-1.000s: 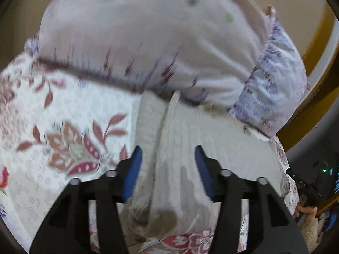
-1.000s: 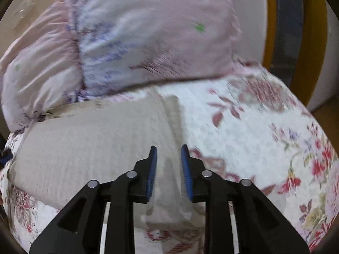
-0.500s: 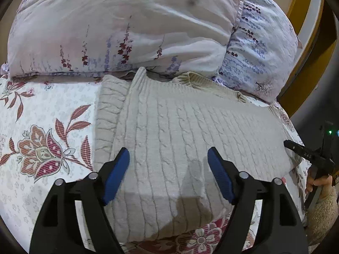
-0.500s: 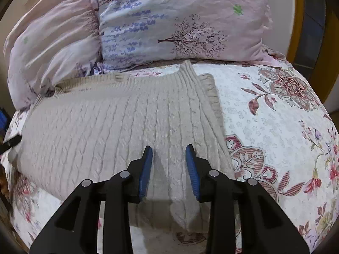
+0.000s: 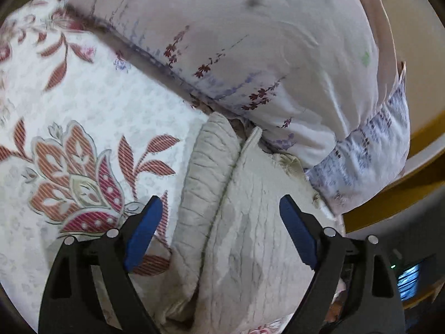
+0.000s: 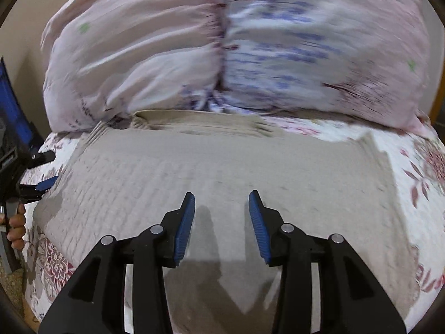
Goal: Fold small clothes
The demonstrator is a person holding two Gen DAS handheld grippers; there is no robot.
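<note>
Our left gripper (image 5: 219,233) and right gripper (image 6: 221,224) are opening, holding nothing. The sweater (image 6: 222,167) under our fingers looks soft and floppy; we should pinch its edge.

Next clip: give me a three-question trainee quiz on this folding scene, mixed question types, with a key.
1. True or false: the beige knitted sweater lies on a flowered bedspread.
2. Multiple choice: what sits just beyond the sweater's far edge? A) a laundry basket B) pillows C) a bare wall
3. Short answer: is either the left gripper or the right gripper clamped on the sweater?

Key:
1. True.
2. B.
3. No. Both sets of jaws are opening, the left much wider; the sweater lies beneath them, no pad pressing on it.
</note>
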